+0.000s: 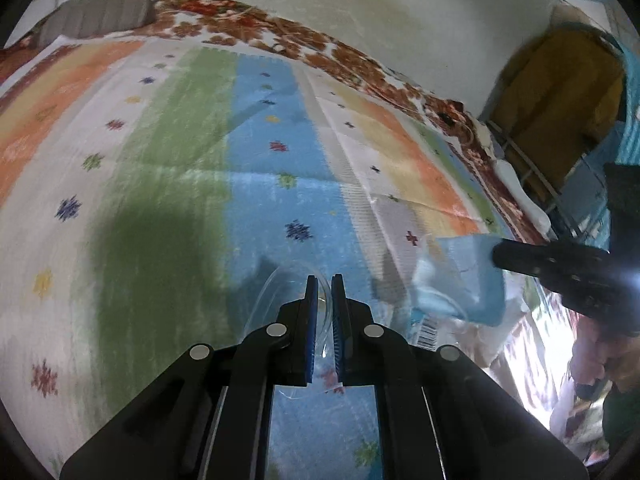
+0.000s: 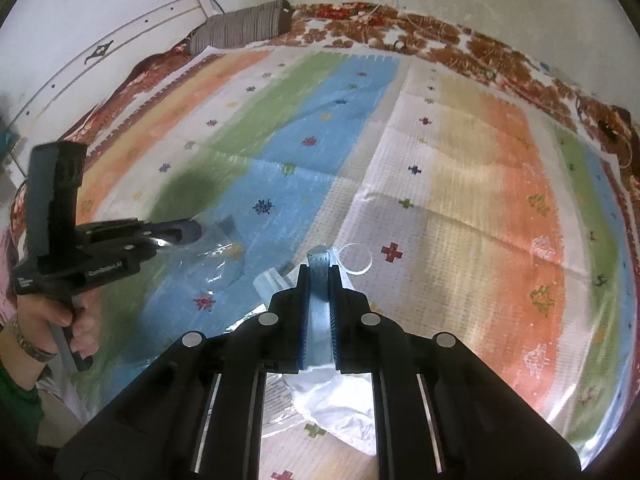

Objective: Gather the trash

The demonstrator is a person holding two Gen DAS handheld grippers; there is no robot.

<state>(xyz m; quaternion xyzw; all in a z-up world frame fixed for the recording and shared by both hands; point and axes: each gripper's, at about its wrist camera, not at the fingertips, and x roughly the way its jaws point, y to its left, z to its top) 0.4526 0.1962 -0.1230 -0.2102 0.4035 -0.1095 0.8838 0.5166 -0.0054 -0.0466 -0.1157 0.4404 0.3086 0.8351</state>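
**Mask over the bag mouth, both grippers loaded**

Above the striped bed cover [image 2: 460, 168], the right hand-held gripper [image 2: 319, 272] has its jaws pinched on a pale blue face mask [image 1: 468, 276]. In the right wrist view the folded mask fills the narrow gap between the blue pads, with a white ear loop [image 2: 356, 258] curling out just past the tips. The left hand-held gripper [image 1: 325, 284] is clamped narrow on a clear plastic bag [image 2: 216, 260], whose thin film shows between its pads.

The relation that matters: the mask hangs to the right of the left gripper and slightly ahead of it, while the bag lies to the left of the right gripper, near but apart. The mask's long side runs roughly along the right gripper's fingers. Crumpled white plastic [image 2: 336, 404] lies on the bed directly under the right gripper.

My judgement is that the right hand is the one to travel, leftward, bringing the mask to the bag the left holds. Whether the bag mouth is open enough cannot be told.
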